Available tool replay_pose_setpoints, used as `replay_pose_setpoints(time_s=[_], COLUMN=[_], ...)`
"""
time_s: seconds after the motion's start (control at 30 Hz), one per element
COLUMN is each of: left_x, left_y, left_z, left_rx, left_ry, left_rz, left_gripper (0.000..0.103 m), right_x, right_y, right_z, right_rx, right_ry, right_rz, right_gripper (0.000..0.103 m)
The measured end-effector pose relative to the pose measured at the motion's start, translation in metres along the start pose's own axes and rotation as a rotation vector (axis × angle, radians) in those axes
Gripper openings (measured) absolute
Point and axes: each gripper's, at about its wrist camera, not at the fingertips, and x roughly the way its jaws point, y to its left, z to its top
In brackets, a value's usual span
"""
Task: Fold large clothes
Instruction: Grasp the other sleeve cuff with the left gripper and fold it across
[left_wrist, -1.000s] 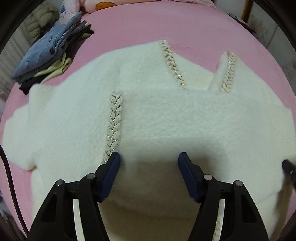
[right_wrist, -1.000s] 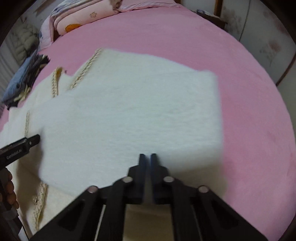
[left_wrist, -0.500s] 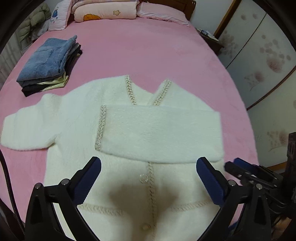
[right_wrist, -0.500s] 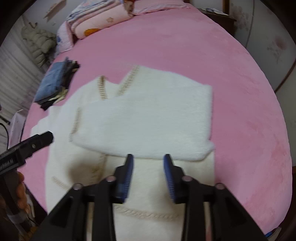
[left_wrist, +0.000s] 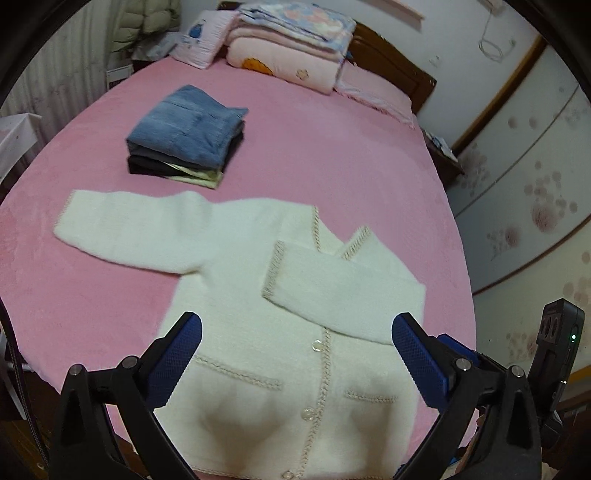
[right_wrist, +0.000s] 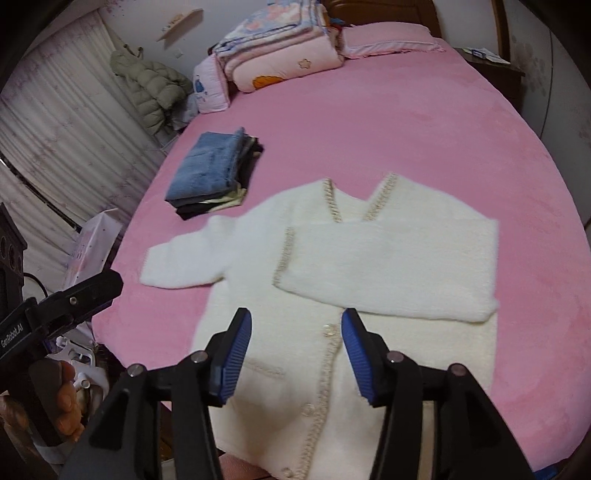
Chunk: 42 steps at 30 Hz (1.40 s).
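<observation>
A white fluffy cardigan (left_wrist: 258, 295) with braided beige trim lies front-up on the pink bed; it also shows in the right wrist view (right_wrist: 369, 266). Its right sleeve (left_wrist: 343, 291) is folded across the chest. Its left sleeve (left_wrist: 129, 229) lies spread out to the left. My left gripper (left_wrist: 295, 354) is wide open and empty, held above the cardigan's hem. My right gripper (right_wrist: 295, 347) is open and empty above the button line. The left gripper's body also shows at the left of the right wrist view (right_wrist: 62, 310).
A stack of folded clothes topped with blue denim (left_wrist: 188, 129) lies on the pink bed (left_wrist: 332, 147) beyond the cardigan. Folded quilts and pillows (left_wrist: 291, 48) sit at the wooden headboard. A bedside table (right_wrist: 491, 70) stands far right. A curtain (right_wrist: 55, 129) hangs left.
Both grippers have pulled up and back from the cardigan. The right gripper went from shut to open, leaving the right sleeve folded across the chest. The left gripper opened wider.
</observation>
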Motion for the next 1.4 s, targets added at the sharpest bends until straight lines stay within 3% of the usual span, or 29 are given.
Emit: replay_pose_setpoints(time_s=[0.2,0.4,0.5,0.67,0.87,1.0,1.2,1.27,1.3,1.33,1.4], left_x=[-0.032,-0.017,0.008,0.069,0.136,0.182,0.23,0.239,0.24,0.243,0.237], left_y=[0.084,0.209,0.28,0.387,0.484,0.528,0.561,0.563,0.563,0.563,0.559], left_z=[0.017,0.054,0.068,0.076,0.066,0.061,0.065,0.068,0.072,0.075,0.082], left_rx=[-0.034,-0.096,-0.147,-0.315,-0.527,-0.646,-0.681,-0.66,-0.64,-0.622,-0.616], left_ry=[-0.096,-0.057,-0.029,0.068,0.088,0.101,0.076,0.051,0.04,0.035,0.025], left_rz=[-0.022,-0.05,-0.035,-0.046,-0.072,-0.078,-0.064,-0.062,-0.054,-0.057,-0.065], left_gripper=[0.102,0.102,0.102,0.102,0.094,0.084,0.075,0.059,0.032,0.014,0.01], right_x=[0.012,0.053,0.085,0.144,0.212,0.24,0.27,0.277,0.28,0.282,0.284], right_y=[0.068,0.146,0.188,0.243,0.293,0.307,0.309,0.307,0.306,0.303,0.298], right_z=[0.011,0.023,0.026,0.034,0.043,0.046,0.04,0.035,0.032,0.03,0.025], right_rx=[-0.076,-0.026,-0.017,0.016,-0.061,-0.06,-0.041,-0.037,-0.033,-0.027,-0.004], right_ry=[-0.041,-0.056,-0.067,-0.046,0.021,0.045,0.096,0.113,0.122,0.131,0.15], right_rz=[-0.04,-0.11,-0.156,-0.131,-0.148,-0.149,-0.17,-0.179,-0.187,-0.193,-0.204], right_gripper=[0.051,0.051,0.051,0.051,0.051,0.051,0.051,0.051,0.051,0.051,0.051])
